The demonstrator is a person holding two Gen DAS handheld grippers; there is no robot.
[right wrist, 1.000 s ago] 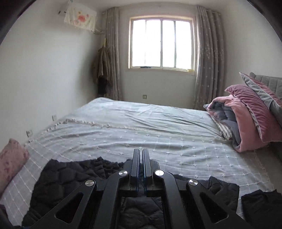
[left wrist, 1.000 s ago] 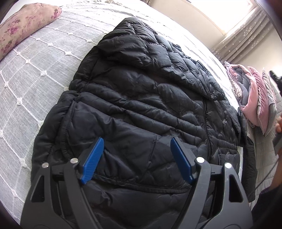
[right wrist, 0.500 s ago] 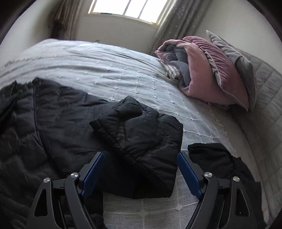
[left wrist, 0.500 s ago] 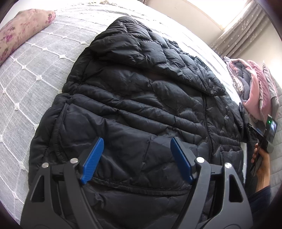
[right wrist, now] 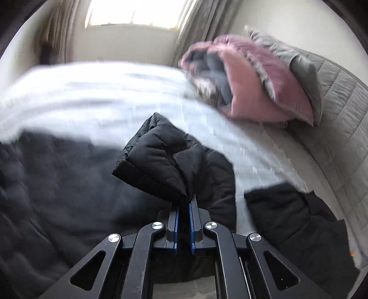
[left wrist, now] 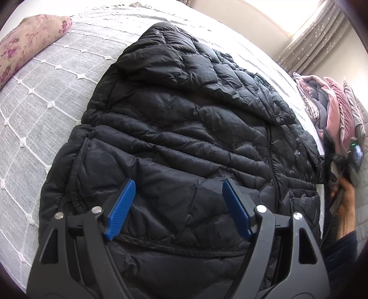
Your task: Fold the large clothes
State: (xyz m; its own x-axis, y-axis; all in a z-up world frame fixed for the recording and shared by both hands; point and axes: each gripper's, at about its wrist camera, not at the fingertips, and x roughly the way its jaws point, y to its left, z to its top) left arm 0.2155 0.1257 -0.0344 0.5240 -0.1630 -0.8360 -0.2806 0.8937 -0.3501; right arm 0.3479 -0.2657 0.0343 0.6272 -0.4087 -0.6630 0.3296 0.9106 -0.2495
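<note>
A black puffer jacket (left wrist: 184, 138) lies spread, barely folded, across the bed (left wrist: 46, 92); the right claw (right wrist: 184, 202) has just been closing and now pinches its sleeve cuff (right wrist: 161, 161), while the left claw (left wrist: 178, 207) hovers open above the hem.

Daylight pours in from the window (right wrist: 131, 13) at the top of the right wrist view, blown out to white. That view is smeared by motion blur, worst across the bedspread (right wrist: 92, 92) at left. The left wrist view is sharp, its edges bowed with dark corners.
</note>
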